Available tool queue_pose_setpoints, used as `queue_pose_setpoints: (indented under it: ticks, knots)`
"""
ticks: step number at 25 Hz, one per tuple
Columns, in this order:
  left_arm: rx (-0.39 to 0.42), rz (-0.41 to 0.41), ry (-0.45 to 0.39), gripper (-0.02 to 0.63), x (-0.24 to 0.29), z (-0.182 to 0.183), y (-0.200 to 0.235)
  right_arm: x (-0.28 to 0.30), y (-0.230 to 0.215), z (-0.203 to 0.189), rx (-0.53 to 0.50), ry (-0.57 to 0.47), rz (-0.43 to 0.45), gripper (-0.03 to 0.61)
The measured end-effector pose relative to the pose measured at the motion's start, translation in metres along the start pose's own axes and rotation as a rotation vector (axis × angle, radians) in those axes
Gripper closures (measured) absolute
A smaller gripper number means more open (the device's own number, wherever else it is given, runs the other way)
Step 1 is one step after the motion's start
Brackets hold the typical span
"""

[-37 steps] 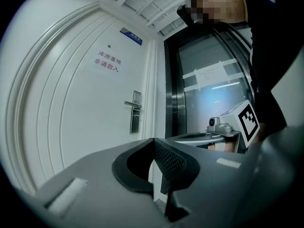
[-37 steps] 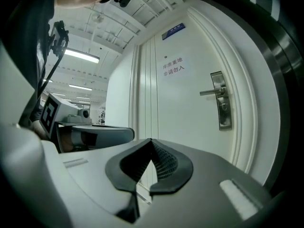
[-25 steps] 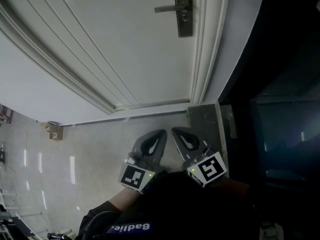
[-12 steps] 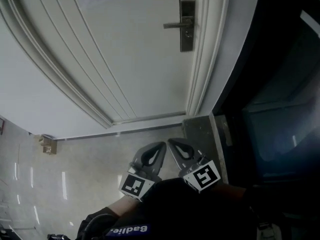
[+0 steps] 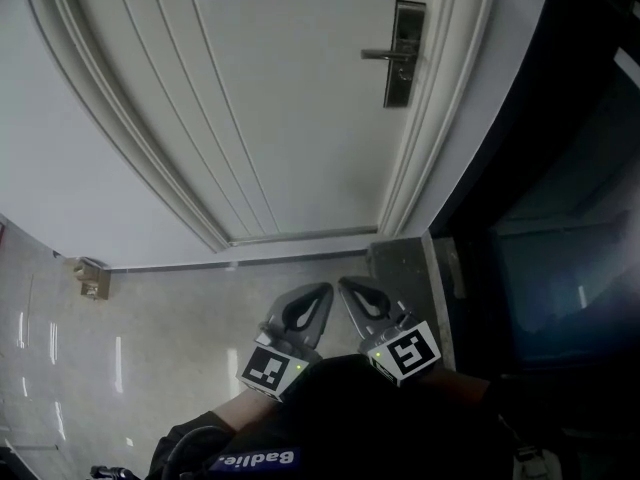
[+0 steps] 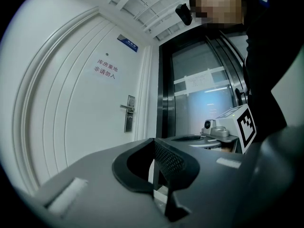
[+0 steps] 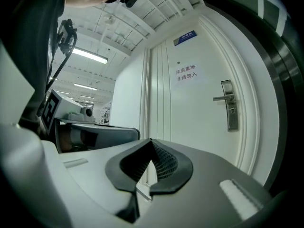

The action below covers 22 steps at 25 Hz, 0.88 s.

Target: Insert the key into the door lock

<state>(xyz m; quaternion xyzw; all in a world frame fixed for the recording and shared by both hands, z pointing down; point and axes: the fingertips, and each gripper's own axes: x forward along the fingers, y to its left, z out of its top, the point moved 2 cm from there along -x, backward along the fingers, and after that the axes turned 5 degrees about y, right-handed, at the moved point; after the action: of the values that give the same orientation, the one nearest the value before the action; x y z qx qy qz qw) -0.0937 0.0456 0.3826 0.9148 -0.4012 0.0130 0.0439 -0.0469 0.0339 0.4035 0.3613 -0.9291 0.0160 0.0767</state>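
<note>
**Closed claws, well short of the lock**

Shut tip to tip on both sides: left gripper [image 6: 154, 142] and right gripper [image 7: 151, 142], held level and close together, low before the body. No key made out between either pair of pads, nor anywhere else; perhaps too thin a thing to show in such a grip. Directly below the tips, pale glossy floor tiles [image 5: 170, 308]. Ahead of the tips and well apart from them, the white panelled door [image 5: 300, 118]. On it, above and to the right of both claws, the tall brushed-metal lock plate [image 5: 403, 53] with its lever handle [image 5: 383, 56]. Keyhole probably just under the lever; too small to tell whether anything sits in it. Fits either a walk-up with the key pinched out of sight or a stand-off with the key already placed. If bound for the lock: keep the grip tight, raise the carrying claw to lever height and square up to the plate. Then close in slowly along the keyhole's own line, clear of the lever.
</note>
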Motion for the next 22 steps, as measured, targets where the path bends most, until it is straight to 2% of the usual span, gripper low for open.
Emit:
queue_pose_setpoints:
  ticks: [9, 22]
  knots:
    - [0.006, -0.010, 0.003, 0.598, -0.0028, -0.0001, 0.0013, 0.0075, 0.0092, 0.0020, -0.009, -0.001, 0.035, 0.575]
    - [0.013, -0.015, 0.000, 0.598, 0.0001, 0.0038, -0.0037, -0.0001, 0.0031, 0.0032, -0.022, 0.028, 0.017, 0.575]
